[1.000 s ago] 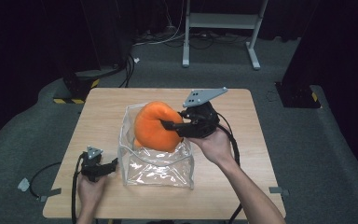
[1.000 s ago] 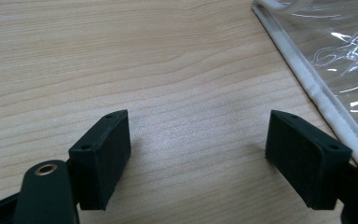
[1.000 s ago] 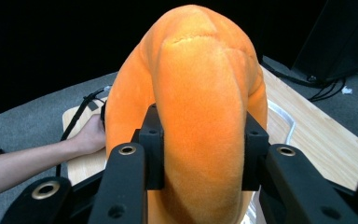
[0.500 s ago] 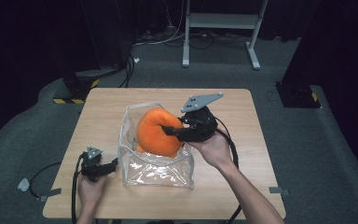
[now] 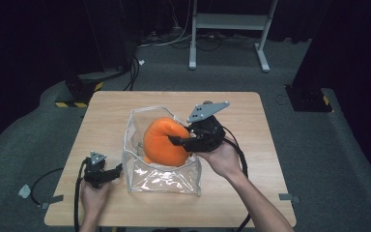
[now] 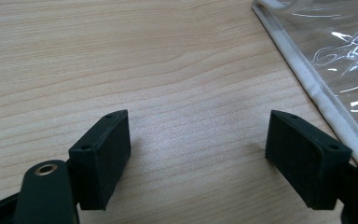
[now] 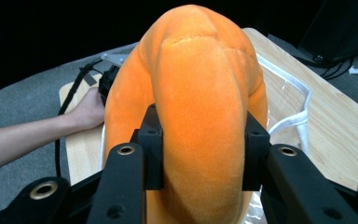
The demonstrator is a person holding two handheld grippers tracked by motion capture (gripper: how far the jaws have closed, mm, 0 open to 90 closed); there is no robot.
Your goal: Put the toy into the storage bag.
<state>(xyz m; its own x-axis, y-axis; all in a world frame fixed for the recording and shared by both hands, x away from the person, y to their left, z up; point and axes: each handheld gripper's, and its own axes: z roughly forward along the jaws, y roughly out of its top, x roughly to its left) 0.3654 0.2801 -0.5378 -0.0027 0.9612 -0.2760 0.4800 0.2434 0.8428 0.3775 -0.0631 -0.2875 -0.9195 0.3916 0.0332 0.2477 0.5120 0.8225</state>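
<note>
- My right gripper [image 5: 174, 141] has its jaws pressed into the sides of the orange plush cushion [image 5: 164, 142], a firm squeeze on a fold of it, as the right gripper view shows with the pads [image 7: 151, 140] sunk into the plush.
- The cushion stands in the mouth of the clear plastic bag [image 5: 162, 179], its lower end inside the bag, its upper bulge above the rim; its long axis runs roughly upright.
- From my right gripper the bag's floor lies straight below, so I judge the coming move is a push down.
- My left gripper [image 5: 118, 170] rests on the wooden table [image 5: 270, 183] just beside the bag's left wall, jaws wide apart and holding nothing.
- The bag's white-trimmed rim [image 6: 307, 79] is near my left gripper; that hand is nearer for steadying it.
- There is open tabletop around the bag.
</note>
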